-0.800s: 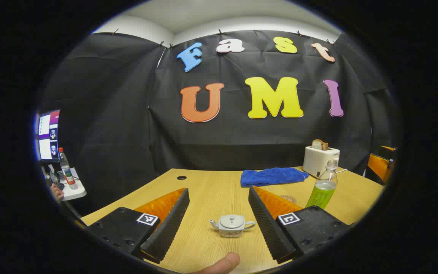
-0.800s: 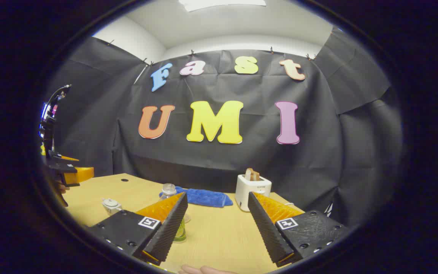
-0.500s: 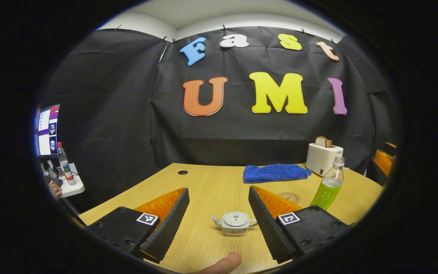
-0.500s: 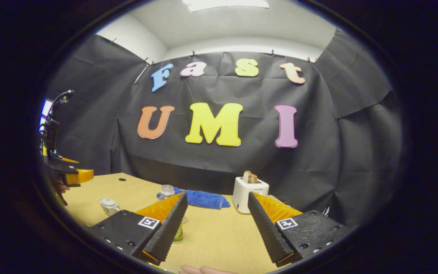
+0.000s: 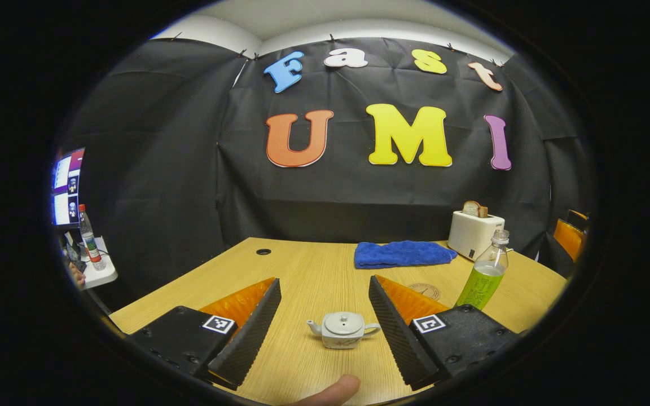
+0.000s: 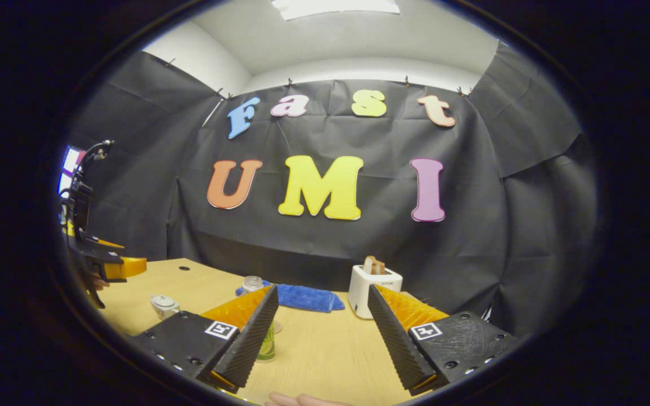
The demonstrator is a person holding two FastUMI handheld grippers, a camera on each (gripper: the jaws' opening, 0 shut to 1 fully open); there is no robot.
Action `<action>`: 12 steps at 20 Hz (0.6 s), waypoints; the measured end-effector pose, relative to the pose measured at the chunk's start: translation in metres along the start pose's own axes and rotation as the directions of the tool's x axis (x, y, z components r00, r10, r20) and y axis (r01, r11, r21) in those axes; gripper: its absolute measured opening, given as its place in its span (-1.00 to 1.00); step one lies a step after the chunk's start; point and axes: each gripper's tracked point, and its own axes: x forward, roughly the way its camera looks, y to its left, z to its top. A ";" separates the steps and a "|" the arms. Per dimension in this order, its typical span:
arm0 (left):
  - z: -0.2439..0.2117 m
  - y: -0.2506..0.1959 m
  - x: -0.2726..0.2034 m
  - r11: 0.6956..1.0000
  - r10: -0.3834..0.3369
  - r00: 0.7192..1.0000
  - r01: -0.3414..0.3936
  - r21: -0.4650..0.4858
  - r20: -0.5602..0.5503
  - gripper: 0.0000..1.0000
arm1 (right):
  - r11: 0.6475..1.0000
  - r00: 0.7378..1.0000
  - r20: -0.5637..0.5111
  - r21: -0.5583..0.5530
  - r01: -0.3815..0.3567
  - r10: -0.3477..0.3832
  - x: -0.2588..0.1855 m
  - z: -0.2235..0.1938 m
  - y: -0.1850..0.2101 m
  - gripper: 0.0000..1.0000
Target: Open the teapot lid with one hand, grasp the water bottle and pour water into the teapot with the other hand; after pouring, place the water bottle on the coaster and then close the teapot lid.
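While both tongs gape empty, teapot [image 5: 343, 330] lidded

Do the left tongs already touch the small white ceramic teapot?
Apart. In the left gripper view the left tongs stand open, with bare wooden table between each finger and the small white ceramic teapot.

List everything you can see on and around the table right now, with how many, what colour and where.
teapot: one, white, lid on, near edge of the table
water bottle: one, clear with green drink, upright, right of the teapot
coaster: one, round, tan, between teapot and bottle
towel: one, blue, at the back
toaster: one, white, bread in its slot, back right
side shelf: one, white, left of the table, holding a second clear bottle
screen: one, lit, far left
left gripper: open, teapot ahead between its fingers
right gripper: open, above the table
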 end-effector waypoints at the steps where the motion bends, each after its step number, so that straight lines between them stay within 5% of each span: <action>1: 0.000 0.001 0.002 1.000 0.000 1.000 0.000 -0.001 0.002 0.97 | 1.000 1.000 0.005 -0.005 0.003 -0.003 -0.001 0.000 -0.001 0.96; 12: -0.055 -0.007 0.051 0.996 -0.064 0.998 0.062 -0.056 -0.029 0.98 | 0.999 1.000 -0.009 -0.030 0.011 -0.011 0.007 -0.012 0.004 0.96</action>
